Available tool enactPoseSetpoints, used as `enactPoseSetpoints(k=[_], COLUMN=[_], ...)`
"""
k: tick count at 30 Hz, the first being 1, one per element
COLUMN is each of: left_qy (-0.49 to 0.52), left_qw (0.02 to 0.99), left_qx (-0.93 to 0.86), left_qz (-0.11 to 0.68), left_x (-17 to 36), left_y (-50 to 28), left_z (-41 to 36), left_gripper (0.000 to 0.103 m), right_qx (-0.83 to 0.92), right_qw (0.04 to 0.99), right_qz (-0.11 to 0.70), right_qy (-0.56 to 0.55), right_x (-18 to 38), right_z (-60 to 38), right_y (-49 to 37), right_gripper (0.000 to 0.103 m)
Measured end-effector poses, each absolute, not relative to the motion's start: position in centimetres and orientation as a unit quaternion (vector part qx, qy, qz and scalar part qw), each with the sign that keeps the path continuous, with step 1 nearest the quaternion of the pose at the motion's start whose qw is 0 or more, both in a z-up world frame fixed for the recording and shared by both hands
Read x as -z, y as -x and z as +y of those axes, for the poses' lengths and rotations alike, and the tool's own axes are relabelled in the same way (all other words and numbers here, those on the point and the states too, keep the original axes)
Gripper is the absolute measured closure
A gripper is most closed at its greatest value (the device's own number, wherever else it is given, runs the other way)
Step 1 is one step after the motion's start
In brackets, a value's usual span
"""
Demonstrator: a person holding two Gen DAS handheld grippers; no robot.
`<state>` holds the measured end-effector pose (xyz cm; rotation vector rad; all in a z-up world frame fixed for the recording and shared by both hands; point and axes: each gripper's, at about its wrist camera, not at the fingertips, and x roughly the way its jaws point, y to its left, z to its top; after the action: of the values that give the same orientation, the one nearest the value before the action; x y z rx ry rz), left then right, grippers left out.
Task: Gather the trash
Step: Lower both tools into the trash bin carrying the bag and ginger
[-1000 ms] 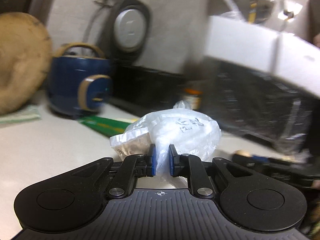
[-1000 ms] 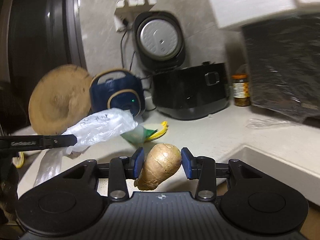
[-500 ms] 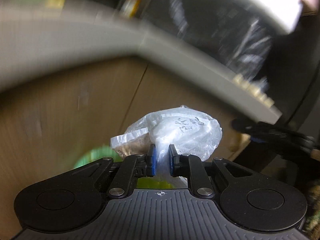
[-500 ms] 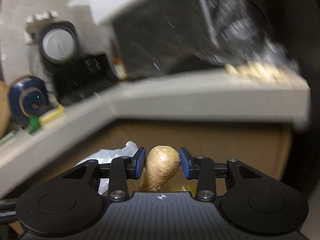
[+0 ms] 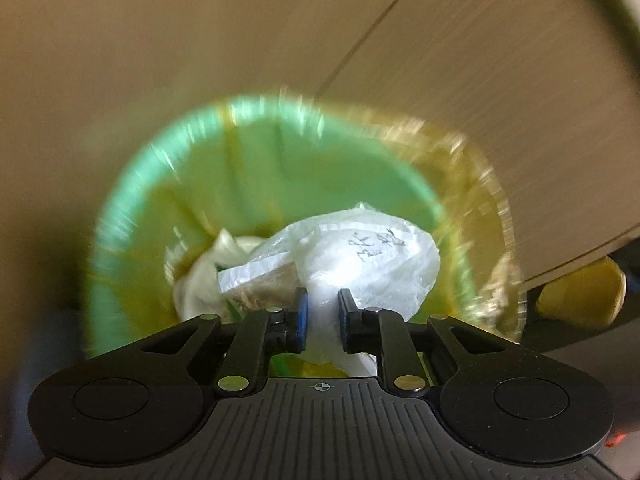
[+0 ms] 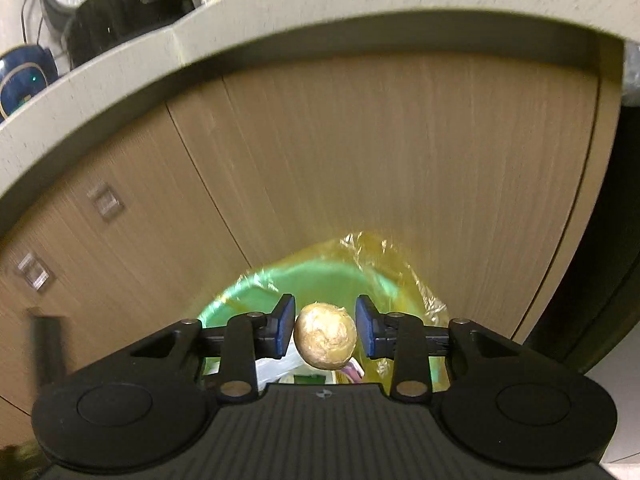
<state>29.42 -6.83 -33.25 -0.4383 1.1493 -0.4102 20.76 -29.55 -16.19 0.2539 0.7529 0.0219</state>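
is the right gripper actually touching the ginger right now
Cannot tell. In the right wrist view the ginger sits between the right gripper pads above the green bin, but thin dark slivers show on both sides, so contact is not plain.

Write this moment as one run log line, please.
left gripper: holds plastic bag | right gripper: holds ginger | both over green bin

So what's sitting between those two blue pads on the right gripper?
A piece of ginger, seen in the right wrist view, with the green bin beyond it.
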Motion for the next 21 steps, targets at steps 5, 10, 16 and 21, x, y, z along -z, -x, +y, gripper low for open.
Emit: enactPoseSetpoints(k=[5,10,16,21], left_qy=[0.229,0.219,0.198,0.188], left_qw=[0.777,0.801,0.822,0.808], left_qx=[0.176,0.193,0.201,0.219], left_qz=[0.559,0.523,0.495,0.513], left_x=[36.4,33.1,30.4,30.2], left_y=[-28.3,-26.2,-24.3,-23.3], left_z=[-6.6,-4.7,-2.5,-2.6], left_gripper=[0.080,0.080,0.080,0.079], right_qx=[-0.009,-0.017,-0.021,-0.046], right_qw=[0.922,0.912,0.898,0.864], right_qz=[0.376,0.397,0.426,0.486], right_qy=[-0.092,-0.102,-0.107,-0.122], right_x=[16.5,17.5,18.8,21.4], right_z=[-28.7,-28.4,-27.9,-27.1], right_y=[-20.8,-22.7,-24.6,-25.9], right_gripper=[0.082,0.090,0.090,0.090])
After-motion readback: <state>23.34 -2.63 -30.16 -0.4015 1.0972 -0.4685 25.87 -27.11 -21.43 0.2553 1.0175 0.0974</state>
